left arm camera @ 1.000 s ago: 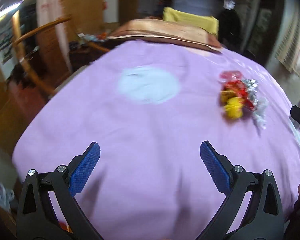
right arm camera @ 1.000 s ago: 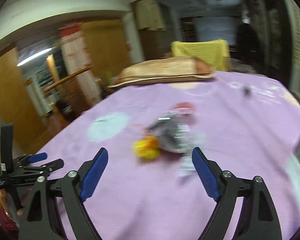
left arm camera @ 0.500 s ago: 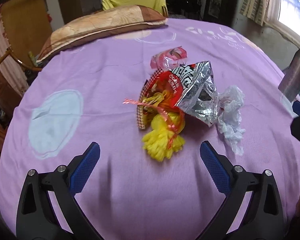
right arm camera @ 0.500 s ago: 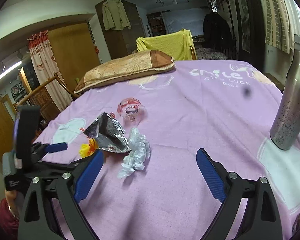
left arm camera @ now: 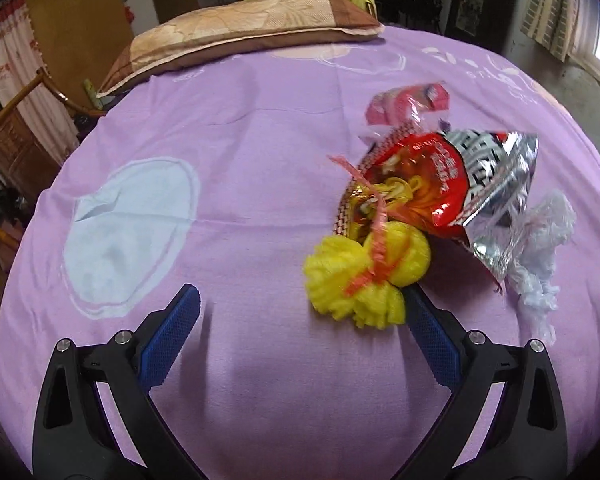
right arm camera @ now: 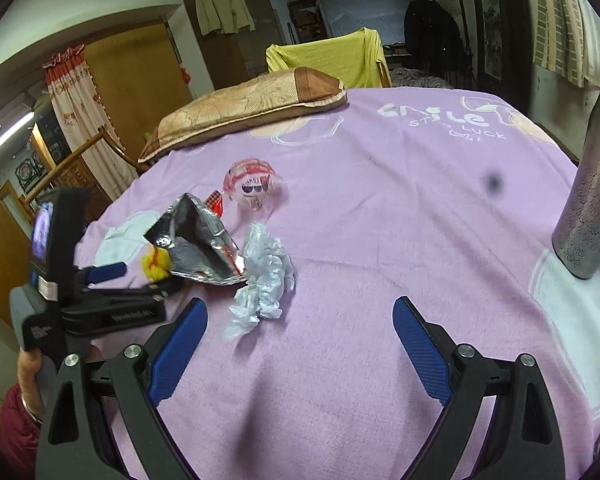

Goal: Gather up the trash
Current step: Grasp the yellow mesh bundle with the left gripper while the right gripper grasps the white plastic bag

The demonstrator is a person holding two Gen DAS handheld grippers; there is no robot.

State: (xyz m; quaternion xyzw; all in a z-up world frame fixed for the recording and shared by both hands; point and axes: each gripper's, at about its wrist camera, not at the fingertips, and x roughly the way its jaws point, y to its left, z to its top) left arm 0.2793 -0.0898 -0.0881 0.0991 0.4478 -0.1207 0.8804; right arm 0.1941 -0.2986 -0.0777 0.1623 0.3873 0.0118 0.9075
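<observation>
A pile of trash lies on the purple bedsheet (left arm camera: 236,168): a yellow frilly bundle (left arm camera: 360,280) tied with a pink ribbon, a red and silver snack bag (left arm camera: 464,184), a crumpled white plastic scrap (left arm camera: 540,252) and a clear pink wrapper (left arm camera: 408,100). My left gripper (left arm camera: 300,336) is open, and its right finger lies against the near edge of the yellow bundle. My right gripper (right arm camera: 298,352) stands open just in front of the white scrap (right arm camera: 264,272), with nothing between its fingers. The right wrist view also shows the snack bag (right arm camera: 196,244), the pink wrapper (right arm camera: 252,184) and the left gripper (right arm camera: 136,284).
A steel bottle (right arm camera: 592,200) stands on the sheet at the far right. A tan and brown pillow (right arm camera: 240,112) lies at the far edge, with a yellow-draped chair (right arm camera: 332,56) behind it. A person's hand (right arm camera: 28,364) holds the left gripper. Wooden furniture (left arm camera: 16,136) stands to the left.
The left gripper swung right across the sheet and came down close to the trash pile. The right gripper sank and shifted right, so the pile now sits left of centre and the bottle is in view.
</observation>
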